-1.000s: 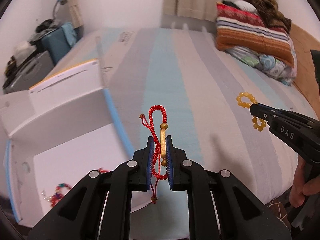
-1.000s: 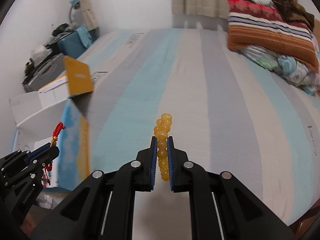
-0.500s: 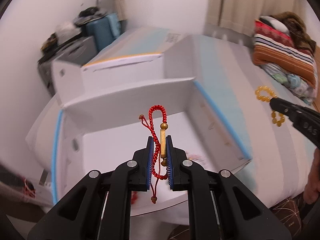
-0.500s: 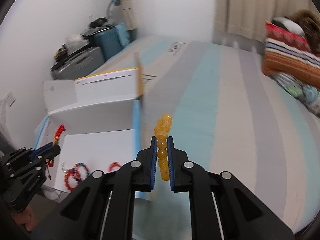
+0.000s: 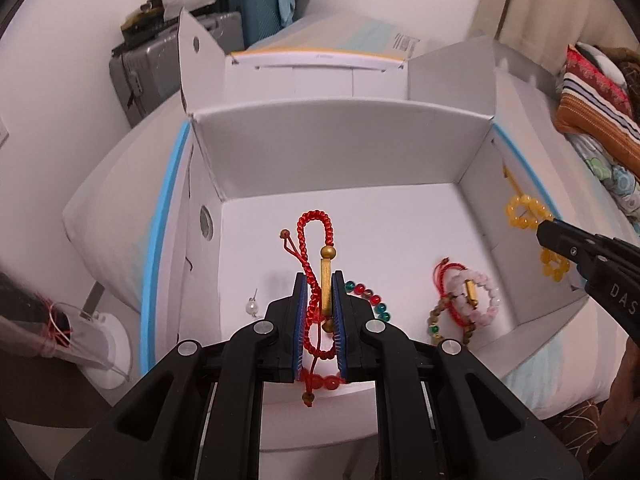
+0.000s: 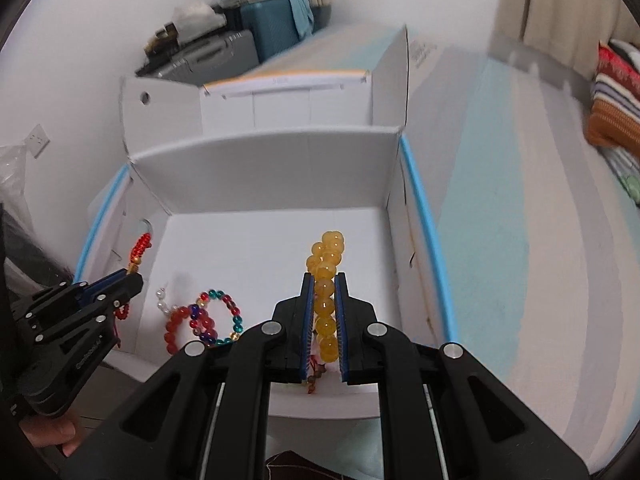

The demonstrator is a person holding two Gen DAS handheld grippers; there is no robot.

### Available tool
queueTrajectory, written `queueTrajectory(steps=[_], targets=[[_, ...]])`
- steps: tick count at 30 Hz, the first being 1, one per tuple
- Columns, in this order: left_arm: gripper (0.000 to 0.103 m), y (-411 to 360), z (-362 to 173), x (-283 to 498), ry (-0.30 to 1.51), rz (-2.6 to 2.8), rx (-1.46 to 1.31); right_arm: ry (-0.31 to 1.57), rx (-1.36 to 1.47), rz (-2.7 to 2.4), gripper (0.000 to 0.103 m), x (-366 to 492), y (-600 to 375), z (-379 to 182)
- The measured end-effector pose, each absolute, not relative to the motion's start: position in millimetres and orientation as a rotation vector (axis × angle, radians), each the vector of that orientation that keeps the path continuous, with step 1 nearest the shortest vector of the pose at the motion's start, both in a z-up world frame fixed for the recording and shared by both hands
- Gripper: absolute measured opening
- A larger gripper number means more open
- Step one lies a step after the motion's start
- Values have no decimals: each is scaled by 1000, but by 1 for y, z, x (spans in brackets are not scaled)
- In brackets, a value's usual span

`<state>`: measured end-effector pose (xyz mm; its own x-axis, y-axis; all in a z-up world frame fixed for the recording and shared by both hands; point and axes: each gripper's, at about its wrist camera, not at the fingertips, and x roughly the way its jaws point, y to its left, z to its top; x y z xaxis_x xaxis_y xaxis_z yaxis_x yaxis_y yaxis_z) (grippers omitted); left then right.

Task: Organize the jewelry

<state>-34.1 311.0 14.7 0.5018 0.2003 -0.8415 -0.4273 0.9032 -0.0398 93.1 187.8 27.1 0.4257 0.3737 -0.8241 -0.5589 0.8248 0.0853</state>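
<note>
My left gripper (image 5: 320, 280) is shut on a red braided cord bracelet (image 5: 316, 236) with a gold bar and holds it above the open white box (image 5: 340, 136). My right gripper (image 6: 324, 280) is shut on a yellow bead bracelet (image 6: 326, 264), held over the right side of the same box (image 6: 272, 168). In the left wrist view the right gripper (image 5: 544, 232) comes in from the right with the yellow beads (image 5: 524, 212). In the right wrist view the left gripper (image 6: 134, 276) shows at the left with the red cord (image 6: 142, 246).
On the box floor lie a pink bead bracelet with red cord (image 5: 472, 296), a multicolour bead bracelet (image 6: 218, 316), a red bead bracelet (image 6: 176, 328) and a pearl earring (image 5: 251, 306). The box stands on a striped bed (image 6: 520, 240). Suitcases (image 5: 224, 40) stand behind, pillows (image 5: 600, 92) at the right.
Both grippers have swung left from above the bed to above the open box, each still holding its bracelet. The box floor with its jewelry has come into view.
</note>
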Motion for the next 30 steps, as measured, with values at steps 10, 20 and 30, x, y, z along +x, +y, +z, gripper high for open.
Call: queueTrajectory(steps=[10, 20, 30], targets=[[48, 315, -7, -31, 994, 392, -279, 1003, -222, 587, 39, 98, 191, 9], [97, 295, 41, -67, 858, 467, -248, 843, -181, 518, 90, 71, 165, 49], [97, 266, 56, -118, 794, 478, -234, 700, -216, 466, 95, 13, 131, 66]])
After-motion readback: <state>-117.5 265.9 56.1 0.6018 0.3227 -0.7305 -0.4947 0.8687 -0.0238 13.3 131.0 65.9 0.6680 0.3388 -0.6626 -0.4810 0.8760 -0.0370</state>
